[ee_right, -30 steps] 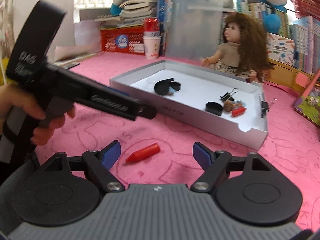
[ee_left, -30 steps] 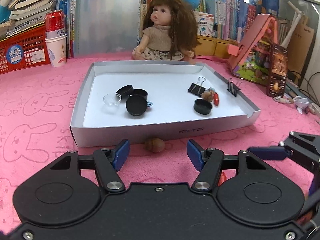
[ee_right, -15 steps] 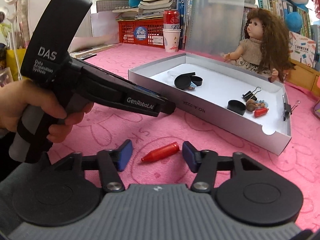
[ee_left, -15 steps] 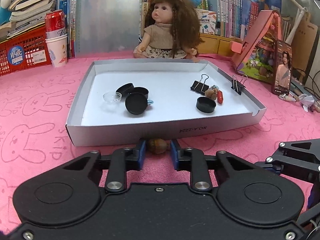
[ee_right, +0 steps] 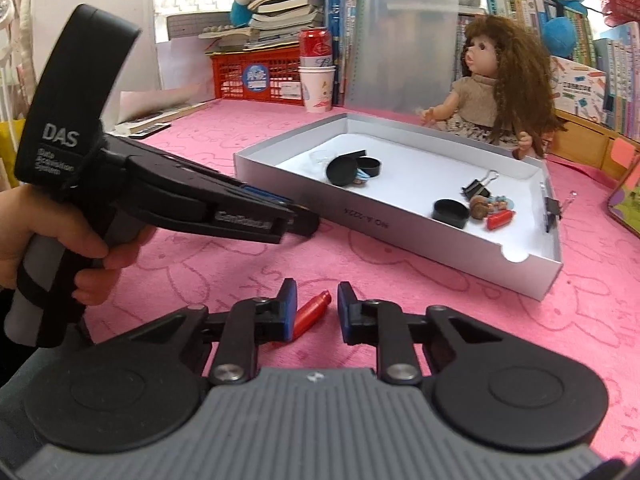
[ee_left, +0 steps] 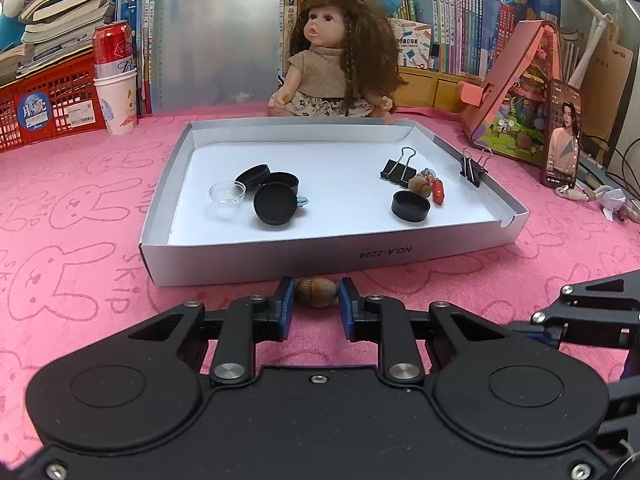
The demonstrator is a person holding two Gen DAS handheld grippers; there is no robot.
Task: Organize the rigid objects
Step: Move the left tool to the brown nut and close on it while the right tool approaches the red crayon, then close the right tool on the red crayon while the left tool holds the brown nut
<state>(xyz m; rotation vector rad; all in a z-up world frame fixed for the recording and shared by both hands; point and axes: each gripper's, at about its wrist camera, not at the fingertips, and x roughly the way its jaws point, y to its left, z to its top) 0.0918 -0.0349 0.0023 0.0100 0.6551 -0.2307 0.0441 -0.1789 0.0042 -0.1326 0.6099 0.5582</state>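
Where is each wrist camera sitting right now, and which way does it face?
Left wrist: low on the left hand-held gripper, facing the tray's front wall; its pads bracket the acorn.
Right wrist: on the right hand-held gripper, looking diagonally at the tray's near corner; red crayon between its pads, the person's left hand at left.
Shared: tray, doll, red can.

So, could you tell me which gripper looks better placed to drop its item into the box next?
Left, probably. The left gripper has both fingers touching the acorn, right beside the box wall. The right gripper shows a gap at the red piece and sits farther away.
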